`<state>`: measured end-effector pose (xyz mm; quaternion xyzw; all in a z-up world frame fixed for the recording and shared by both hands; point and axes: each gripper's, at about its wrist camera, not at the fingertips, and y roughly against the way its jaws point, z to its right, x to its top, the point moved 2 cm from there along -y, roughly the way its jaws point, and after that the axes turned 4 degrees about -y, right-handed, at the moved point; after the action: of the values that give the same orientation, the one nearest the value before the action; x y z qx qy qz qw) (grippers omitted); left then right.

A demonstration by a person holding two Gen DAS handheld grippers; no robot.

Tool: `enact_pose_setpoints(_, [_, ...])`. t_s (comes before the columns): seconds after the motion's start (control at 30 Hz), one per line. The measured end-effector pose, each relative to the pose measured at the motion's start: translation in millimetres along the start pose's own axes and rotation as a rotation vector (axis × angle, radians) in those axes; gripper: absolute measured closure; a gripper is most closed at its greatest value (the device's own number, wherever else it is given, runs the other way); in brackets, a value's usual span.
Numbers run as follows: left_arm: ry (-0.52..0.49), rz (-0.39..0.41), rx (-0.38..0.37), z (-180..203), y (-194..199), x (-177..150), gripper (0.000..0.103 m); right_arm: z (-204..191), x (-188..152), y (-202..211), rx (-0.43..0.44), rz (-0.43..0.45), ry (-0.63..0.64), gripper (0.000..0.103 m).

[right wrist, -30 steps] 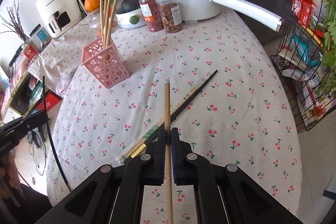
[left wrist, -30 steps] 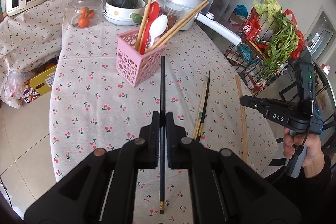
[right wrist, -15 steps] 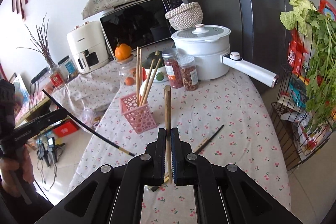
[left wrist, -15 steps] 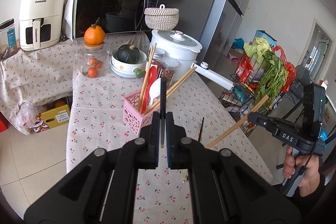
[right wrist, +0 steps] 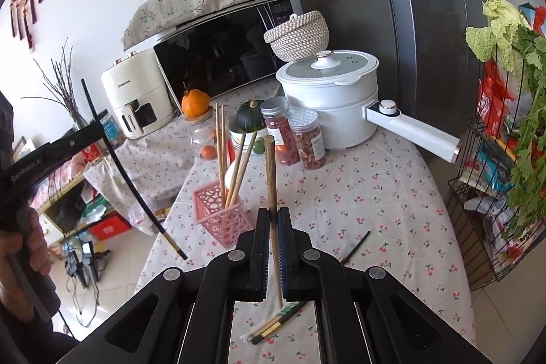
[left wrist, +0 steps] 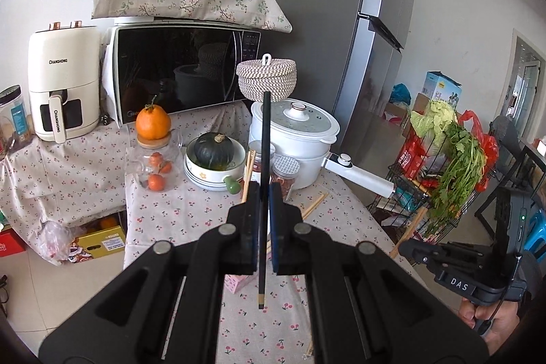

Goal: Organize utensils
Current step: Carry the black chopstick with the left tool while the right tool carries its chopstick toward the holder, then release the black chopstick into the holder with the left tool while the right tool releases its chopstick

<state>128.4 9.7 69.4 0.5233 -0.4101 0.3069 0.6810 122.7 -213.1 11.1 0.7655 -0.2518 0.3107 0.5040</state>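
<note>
My left gripper (left wrist: 262, 193) is shut on a black chopstick (left wrist: 264, 139), held upright above the table; the same gripper (right wrist: 97, 128) and chopstick (right wrist: 126, 173) show at the left of the right wrist view. My right gripper (right wrist: 272, 217) is shut on a wooden chopstick (right wrist: 271, 173), raised above the table; it shows in the left wrist view (left wrist: 406, 249) too. The pink holder (right wrist: 218, 214) stands on the cherry-print tablecloth (right wrist: 358, 193) with wooden chopsticks and spoons in it. More chopsticks (right wrist: 273, 323) lie loose on the cloth near my right gripper.
A white pot (right wrist: 336, 101) with a long handle, two spice jars (right wrist: 297, 135), a bowl with a green squash (left wrist: 213, 156), a glass jar with oranges (left wrist: 155, 159), a microwave (left wrist: 181, 74) and an air fryer (left wrist: 63, 81) stand at the back. A wire vegetable rack (right wrist: 505, 159) is right of the table.
Both grippers have risen and tilted up from the table with their chopsticks. The views now look toward the back wall instead of down at the cloth.
</note>
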Motion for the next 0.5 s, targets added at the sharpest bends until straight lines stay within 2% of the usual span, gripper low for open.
enact_pose_setpoints(0.27, [-0.023,-0.008,0.059,-5.3,-29.7,17.8,0.097,5.1,8.1,3.0,0.033,0.010,-0.021,0.098])
enact_pose_setpoints(0.4, [-0.033,-0.062,0.077,-9.3,-54.0,16.2,0.097,5.8,10.0,0.3,0.042,0.006,-0.030,0.098])
enact_pose_setpoints(0.5, [-0.043,-0.120,0.057,-11.1,-72.4,10.1,0.097,5.6,9.7,-1.5,0.048,0.000,-0.033,0.098])
